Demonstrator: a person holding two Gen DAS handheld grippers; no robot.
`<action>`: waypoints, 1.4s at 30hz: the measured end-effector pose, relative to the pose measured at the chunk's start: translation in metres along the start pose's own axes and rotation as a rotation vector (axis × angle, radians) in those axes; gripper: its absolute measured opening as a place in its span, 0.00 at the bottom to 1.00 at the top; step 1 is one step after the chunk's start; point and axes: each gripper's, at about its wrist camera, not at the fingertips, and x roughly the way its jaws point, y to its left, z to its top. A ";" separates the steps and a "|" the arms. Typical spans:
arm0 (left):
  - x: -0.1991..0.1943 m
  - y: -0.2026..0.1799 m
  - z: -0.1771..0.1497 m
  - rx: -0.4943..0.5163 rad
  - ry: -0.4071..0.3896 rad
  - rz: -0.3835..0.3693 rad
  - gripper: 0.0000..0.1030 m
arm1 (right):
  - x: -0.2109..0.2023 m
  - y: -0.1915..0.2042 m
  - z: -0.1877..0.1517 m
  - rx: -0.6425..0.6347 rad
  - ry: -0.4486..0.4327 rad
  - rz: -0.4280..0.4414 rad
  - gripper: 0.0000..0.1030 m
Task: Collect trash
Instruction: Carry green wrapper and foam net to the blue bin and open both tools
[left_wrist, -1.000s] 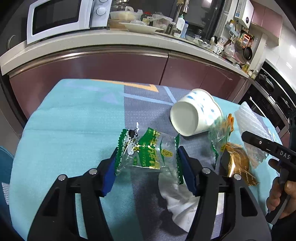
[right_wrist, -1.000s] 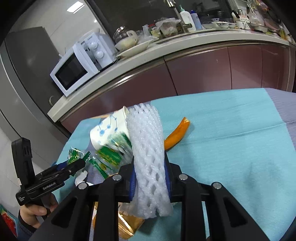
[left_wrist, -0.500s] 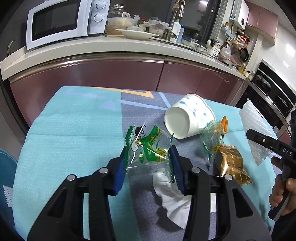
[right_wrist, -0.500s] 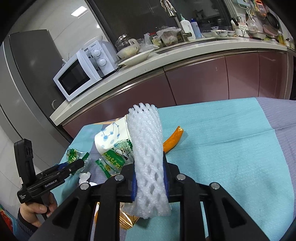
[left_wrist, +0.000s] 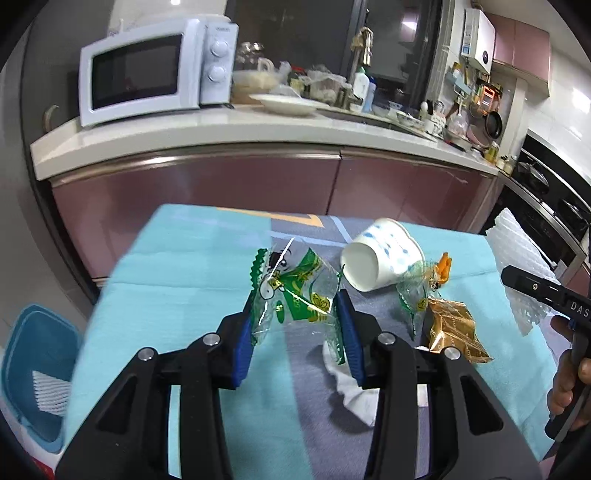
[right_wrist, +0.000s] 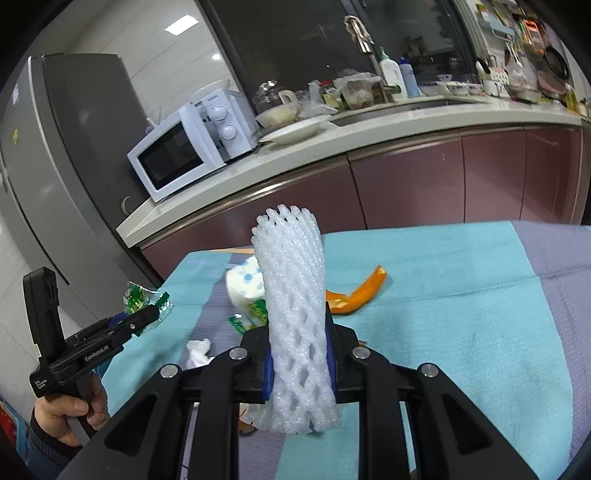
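both tools higher above tablecloth (left_wrist: 192, 258)

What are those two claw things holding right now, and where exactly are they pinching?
The left gripper pinches a green-printed clear snack wrapper by its two side edges. The right gripper clamps a white foam fruit net across its lower middle.

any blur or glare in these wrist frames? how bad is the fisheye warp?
Left wrist: motion smear on the table's left edge and the blue bin, glare streaks on the green wrapper, counter edge bowed. Right wrist: foam net fairly sharp, paper cup behind it soft, ceiling light reflected in the dark window, counter bends hard, black vignette corners.
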 end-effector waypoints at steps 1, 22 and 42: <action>-0.007 0.002 0.001 -0.001 -0.009 0.011 0.40 | -0.001 0.003 0.001 -0.007 -0.002 0.003 0.19; -0.191 0.106 -0.019 -0.069 -0.219 0.320 0.40 | -0.014 0.174 0.009 -0.318 -0.037 0.231 0.19; -0.318 0.207 -0.078 -0.170 -0.282 0.552 0.40 | 0.052 0.357 -0.011 -0.549 0.082 0.464 0.19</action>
